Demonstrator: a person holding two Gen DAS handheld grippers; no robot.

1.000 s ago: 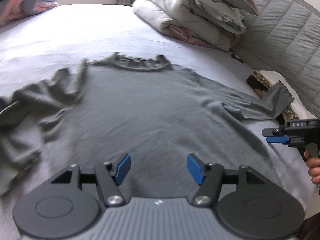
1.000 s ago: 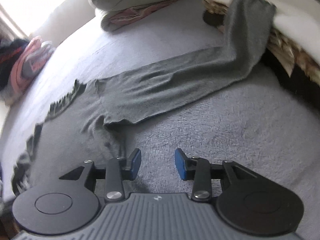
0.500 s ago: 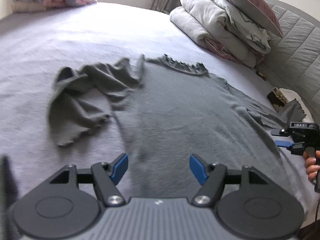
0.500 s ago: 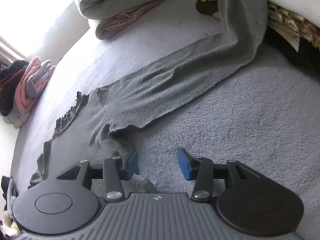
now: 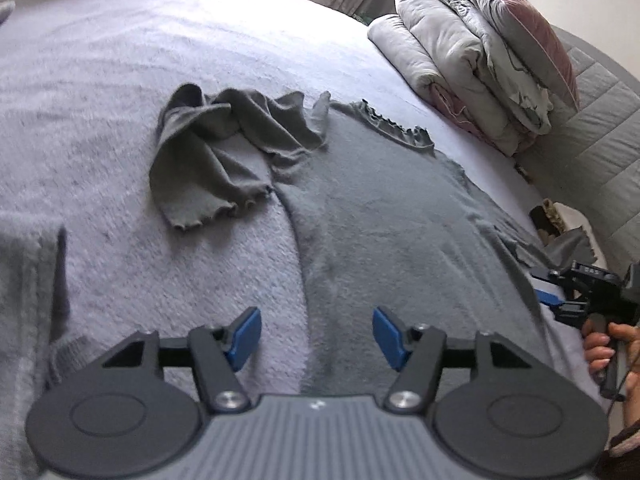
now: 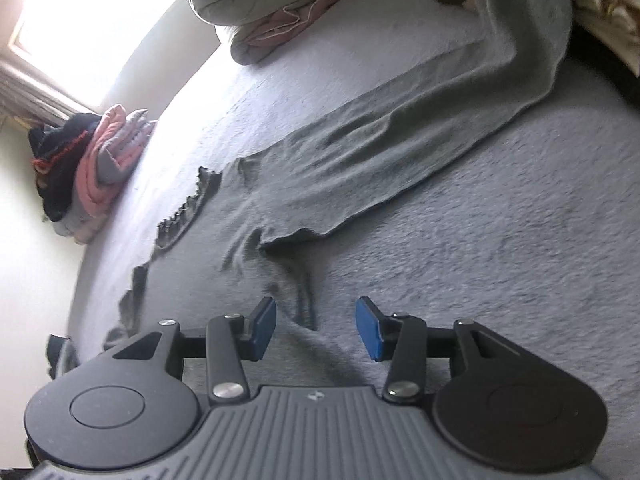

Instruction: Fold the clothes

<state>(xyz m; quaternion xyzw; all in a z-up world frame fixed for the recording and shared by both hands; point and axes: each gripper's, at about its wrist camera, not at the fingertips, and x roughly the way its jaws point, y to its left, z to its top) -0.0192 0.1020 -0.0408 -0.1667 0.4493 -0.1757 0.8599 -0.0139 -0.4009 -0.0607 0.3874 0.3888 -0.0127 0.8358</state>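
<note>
Sweater (image 5: 392,216) is spread flat on bed (image 5: 120,80), one sleeve (image 5: 208,152) bunched at its left | left gripper (image 5: 316,334) just narrowed, partly open over sweater's hem, nothing gripped | right gripper (image 6: 316,330) partly open over sweater's side, empty

Left gripper (image 5: 316,338) over sweater (image 5: 400,216) hem, jaws apart, just narrowed, nothing between. Right gripper (image 6: 316,330) at sweater's side, jaws apart, empty.
</note>
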